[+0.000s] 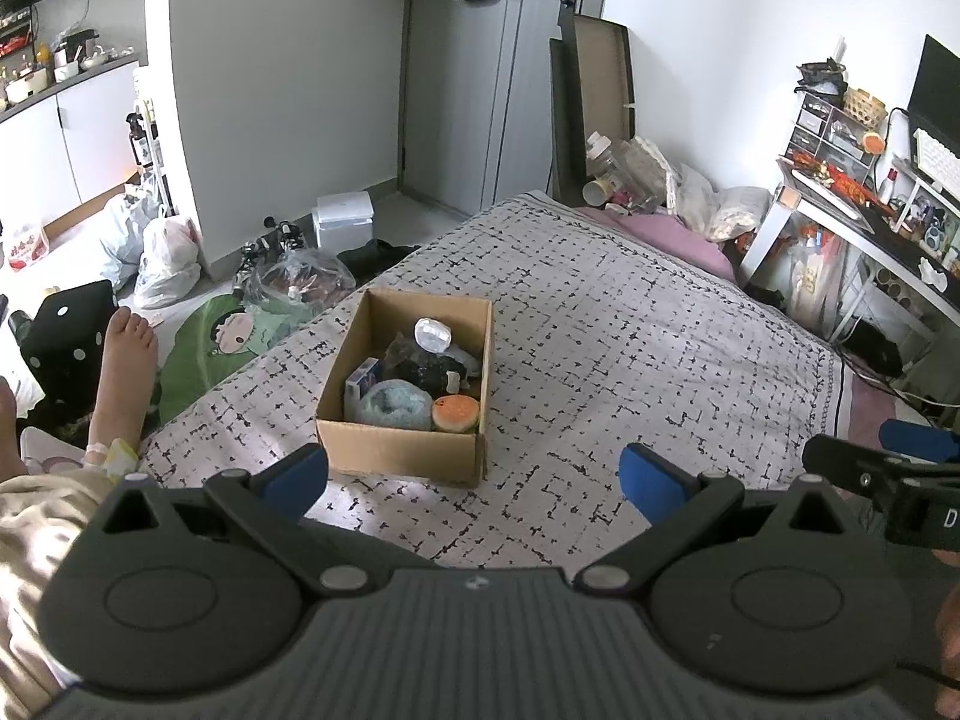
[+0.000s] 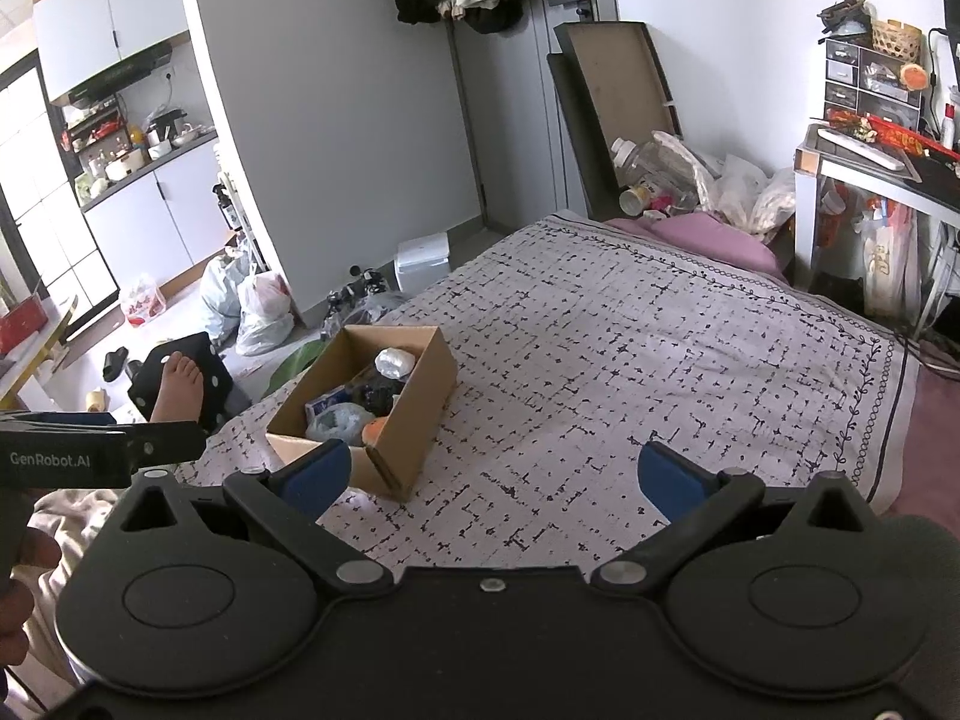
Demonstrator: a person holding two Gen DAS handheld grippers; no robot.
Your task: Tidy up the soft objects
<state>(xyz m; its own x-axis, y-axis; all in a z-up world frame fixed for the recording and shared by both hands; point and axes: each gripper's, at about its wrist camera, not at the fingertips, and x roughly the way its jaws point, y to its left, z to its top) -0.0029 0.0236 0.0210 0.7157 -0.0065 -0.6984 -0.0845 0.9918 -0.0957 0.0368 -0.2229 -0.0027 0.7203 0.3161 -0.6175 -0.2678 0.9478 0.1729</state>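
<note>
Both tools are held wide apart and empty above the bed (image 1: 600,312): the left tool (image 1: 474,474) at lower centre, the right tool (image 2: 495,477) likewise. The box (image 1: 408,450), left of centre, already holds the soft things: a blue ball (image 1: 393,405), an orange toy (image 1: 456,414), a white wad (image 1: 433,335). The task is judged nearly finished. Nothing loose is seen on the bedspread. No obstruction is seen; floor clutter lies upper left.
</note>
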